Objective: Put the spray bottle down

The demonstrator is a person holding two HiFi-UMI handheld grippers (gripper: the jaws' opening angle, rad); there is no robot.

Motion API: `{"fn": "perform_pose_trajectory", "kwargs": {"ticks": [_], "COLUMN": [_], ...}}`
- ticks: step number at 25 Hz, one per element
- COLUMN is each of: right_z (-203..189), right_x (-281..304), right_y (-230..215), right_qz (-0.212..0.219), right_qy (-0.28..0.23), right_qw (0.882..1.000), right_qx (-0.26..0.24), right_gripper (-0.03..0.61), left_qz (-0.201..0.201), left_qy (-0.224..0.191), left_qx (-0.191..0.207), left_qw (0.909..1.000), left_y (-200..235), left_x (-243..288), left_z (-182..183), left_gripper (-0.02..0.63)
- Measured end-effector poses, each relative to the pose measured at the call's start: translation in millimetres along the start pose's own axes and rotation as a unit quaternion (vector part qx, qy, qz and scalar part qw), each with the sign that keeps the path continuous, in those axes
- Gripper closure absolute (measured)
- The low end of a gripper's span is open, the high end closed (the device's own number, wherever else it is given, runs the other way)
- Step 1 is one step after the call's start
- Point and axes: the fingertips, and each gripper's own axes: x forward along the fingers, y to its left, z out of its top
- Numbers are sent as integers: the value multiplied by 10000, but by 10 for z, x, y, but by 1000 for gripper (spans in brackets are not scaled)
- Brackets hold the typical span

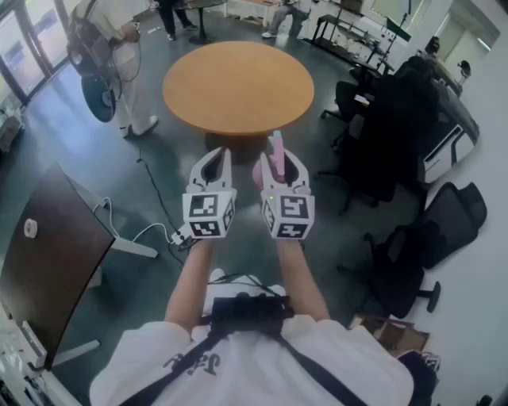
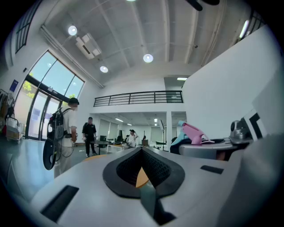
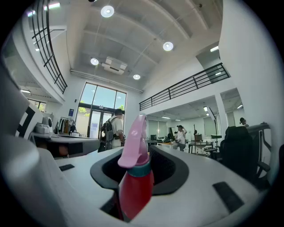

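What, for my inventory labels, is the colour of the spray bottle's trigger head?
The spray bottle has a pink head; clearest in the right gripper view.

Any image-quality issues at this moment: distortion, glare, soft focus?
Both gripper views: strong fisheye, with dark rounded corners. Right gripper view: the spray bottle sits close to the lens and is slightly soft; the ceiling lights are blown out. Head view: evenly lit, round table sharp.

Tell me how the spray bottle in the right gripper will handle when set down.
The spray bottle is tall and narrow with a big pink trigger head, so it is probably top-heavy and apt to tip. Its smooth red body looks rigid, likely plastic, and may slip in the right gripper.
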Motion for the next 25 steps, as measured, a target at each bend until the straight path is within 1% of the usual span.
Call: {"fn": "perform_pose_trajectory", "kwargs": {"ticks": [4,11,13,15,18,22,25], "right_z": [-21,-50,-102,-128,-114,-160,-202], "right_x": [-165,-386,-420,-437,-431,-322,-160], "right_y": [-319,-612,-657,-661,-663,-770,-932], "right_qz": [-81,-108,-99,11,193,49,-25], "right_qy": [42,-135,-102,-121,-329,-360,-400], "right_qw": [10000,9997,9996,9995,9988,9987,9983], "right_qx": [21,194,259,290,318,348,432], "right_gripper": [425,422,422,422,422,423,423], "left_qz": [-3,46,83,133,116,32,-30], "left_qy": [82,74,167,213,189,245,257], "left_qx": [228,365,393,373,360,374,338], "left_qw": [9997,9993,9991,9990,9991,9990,9991], "left_y": [-339,-706,-745,-759,-785,-809,-824], "left_x": [80,45,37,47,124,281,506], "left_z": [-30,-89,-148,-167,-182,-261,-330], "left_gripper": [611,611,611,611,611,611,611]}}
